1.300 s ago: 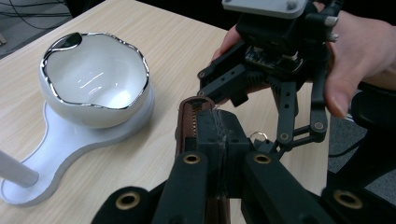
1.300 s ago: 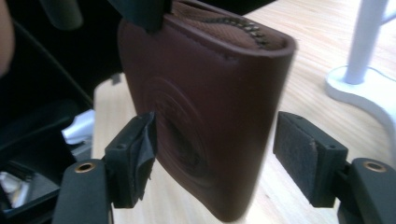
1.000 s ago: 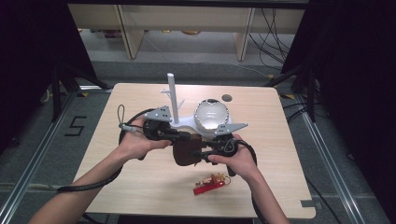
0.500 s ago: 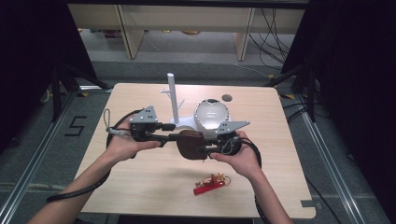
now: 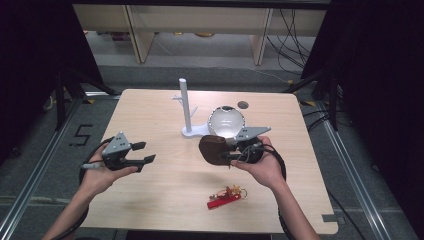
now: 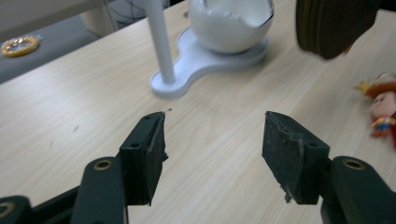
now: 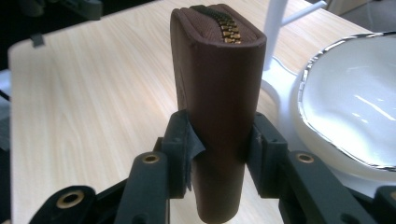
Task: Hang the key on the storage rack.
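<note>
While the right gripper [image 7: 218, 154] has its jaws clamped on the brown zip pouch [image 7: 215, 93], the pouch sits squarely between the two pads, pinched on its flat sides, with most of its body sticking out past the fingertips and a bit hanging below them. The brass zipper runs along the top edge, so the long axis points straight away from the jaws. In the high view the pouch [image 5: 214, 148] is held up off the wooden table [image 5: 165, 200], pointing toward the left gripper [image 5: 145, 152].

That left one is gaping wide with nothing between the jaws, just bare tabletop. Seen along those jaws, the pouch is blurry up ahead and off to the right, well clear of the fingertips.

Room-wise: right beside the right gripper's jaws is the white bowl-shaped dish [image 7: 355, 102] on its white base, with the white post [image 5: 185, 102] rising from the same base just past the pouch. A little red keychain charm [image 5: 226, 195] lies on the table near the front edge, below the right hand [image 5: 262, 167]. Between the two grippers it's open wood.
</note>
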A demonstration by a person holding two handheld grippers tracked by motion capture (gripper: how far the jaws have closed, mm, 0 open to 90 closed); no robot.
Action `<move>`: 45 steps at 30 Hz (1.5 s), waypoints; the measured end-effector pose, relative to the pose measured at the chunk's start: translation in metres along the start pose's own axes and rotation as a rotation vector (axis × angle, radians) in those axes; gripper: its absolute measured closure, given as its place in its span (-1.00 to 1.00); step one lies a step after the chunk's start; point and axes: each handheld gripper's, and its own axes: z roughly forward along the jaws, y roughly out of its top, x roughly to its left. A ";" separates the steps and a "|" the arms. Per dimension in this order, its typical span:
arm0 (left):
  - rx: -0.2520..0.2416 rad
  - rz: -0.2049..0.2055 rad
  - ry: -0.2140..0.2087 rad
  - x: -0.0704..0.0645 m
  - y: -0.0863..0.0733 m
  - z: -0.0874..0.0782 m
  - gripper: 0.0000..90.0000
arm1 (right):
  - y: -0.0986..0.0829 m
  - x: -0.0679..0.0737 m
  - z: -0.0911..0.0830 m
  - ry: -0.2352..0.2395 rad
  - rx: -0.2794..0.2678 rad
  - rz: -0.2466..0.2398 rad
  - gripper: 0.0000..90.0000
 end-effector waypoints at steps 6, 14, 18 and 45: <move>0.022 -0.050 0.013 -0.002 -0.028 -0.001 -0.18 | 0.007 -0.005 -0.003 -0.059 0.046 -0.037 0.44; 0.026 -0.066 0.025 -0.008 -0.040 0.005 -0.21 | 0.015 -0.011 -0.005 -0.132 0.082 -0.121 0.44; 0.035 -0.065 0.033 -0.011 -0.045 0.009 -0.21 | 0.019 -0.015 -0.009 -0.176 0.113 -0.138 0.44; 0.055 -0.087 0.029 -0.016 -0.057 0.012 -0.23 | 0.047 -0.041 -0.018 -0.265 0.218 -0.221 0.43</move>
